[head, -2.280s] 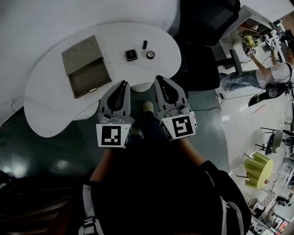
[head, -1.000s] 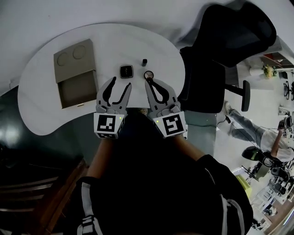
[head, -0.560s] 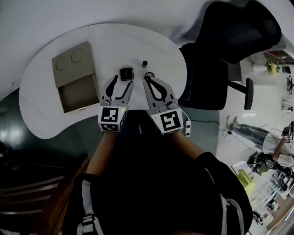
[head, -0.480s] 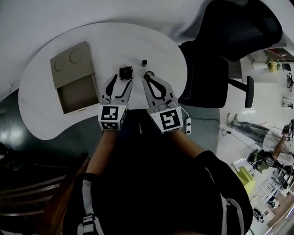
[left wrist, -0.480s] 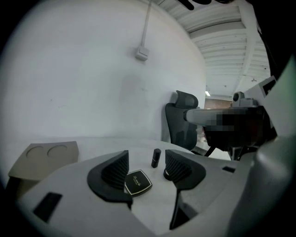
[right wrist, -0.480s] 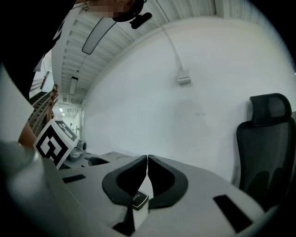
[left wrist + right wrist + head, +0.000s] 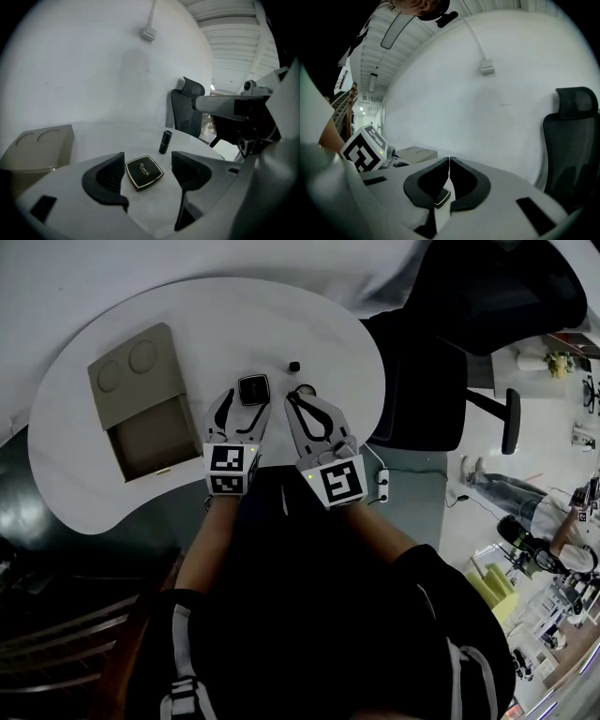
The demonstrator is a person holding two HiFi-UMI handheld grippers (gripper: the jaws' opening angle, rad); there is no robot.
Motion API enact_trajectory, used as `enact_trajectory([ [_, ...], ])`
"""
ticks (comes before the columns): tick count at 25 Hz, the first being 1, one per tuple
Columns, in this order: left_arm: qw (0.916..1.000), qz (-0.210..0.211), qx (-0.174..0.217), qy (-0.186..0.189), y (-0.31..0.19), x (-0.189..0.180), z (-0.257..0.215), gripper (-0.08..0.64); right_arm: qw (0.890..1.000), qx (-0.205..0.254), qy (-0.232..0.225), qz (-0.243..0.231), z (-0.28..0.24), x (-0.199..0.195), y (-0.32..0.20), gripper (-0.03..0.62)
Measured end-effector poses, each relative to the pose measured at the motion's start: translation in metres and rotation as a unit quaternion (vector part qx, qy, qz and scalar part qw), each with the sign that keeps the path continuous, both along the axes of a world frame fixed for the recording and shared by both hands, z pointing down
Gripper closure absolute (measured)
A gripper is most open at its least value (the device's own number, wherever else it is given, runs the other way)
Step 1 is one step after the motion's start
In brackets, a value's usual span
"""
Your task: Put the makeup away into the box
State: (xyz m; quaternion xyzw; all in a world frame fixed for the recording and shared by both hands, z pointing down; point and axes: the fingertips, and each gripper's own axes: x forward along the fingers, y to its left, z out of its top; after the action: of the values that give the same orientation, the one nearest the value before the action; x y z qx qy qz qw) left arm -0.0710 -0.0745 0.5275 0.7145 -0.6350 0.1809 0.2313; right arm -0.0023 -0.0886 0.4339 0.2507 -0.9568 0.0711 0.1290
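On the white table (image 7: 206, 315) lies a square black compact (image 7: 253, 389) with a gold rim. A small black lipstick tube (image 7: 294, 366) stands behind it, and a round makeup case (image 7: 306, 388) is partly hidden by my right gripper. In the left gripper view the compact (image 7: 144, 172) rests flat between the jaws of my left gripper (image 7: 147, 174). Those jaws have just been opening and the pads do not touch it. The lipstick (image 7: 165, 142) stands beyond. My right gripper (image 7: 449, 163) is shut, tips together, holding nothing. The tan box (image 7: 131, 399) sits open at the left.
A black office chair (image 7: 441, 343) stands at the table's right edge. The box (image 7: 40, 147) is left of the left gripper. A white wall (image 7: 93, 61) is behind the table. Another person (image 7: 553, 521) is far off at the right.
Both grippers have come down and forward over the table. The left jaws have spread wider and now flank the compact. The right jaws stay together.
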Motion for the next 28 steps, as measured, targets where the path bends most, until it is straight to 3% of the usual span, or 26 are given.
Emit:
enact_trajectory([
  [11, 0.9972, -0.004, -0.074, -0.016, -0.013, -0.002, 0.047, 0.209, 1.000, -0.018, 0.012, 0.005, 0.022, -0.010, -0.010, 0.569],
  [28, 0.9920, -0.036, -0.119, -0.022, -0.019, -0.002, 0.069, 0.192, 0.999, -0.029, 0.011, 0.013, 0.024, -0.008, -0.014, 0.569],
])
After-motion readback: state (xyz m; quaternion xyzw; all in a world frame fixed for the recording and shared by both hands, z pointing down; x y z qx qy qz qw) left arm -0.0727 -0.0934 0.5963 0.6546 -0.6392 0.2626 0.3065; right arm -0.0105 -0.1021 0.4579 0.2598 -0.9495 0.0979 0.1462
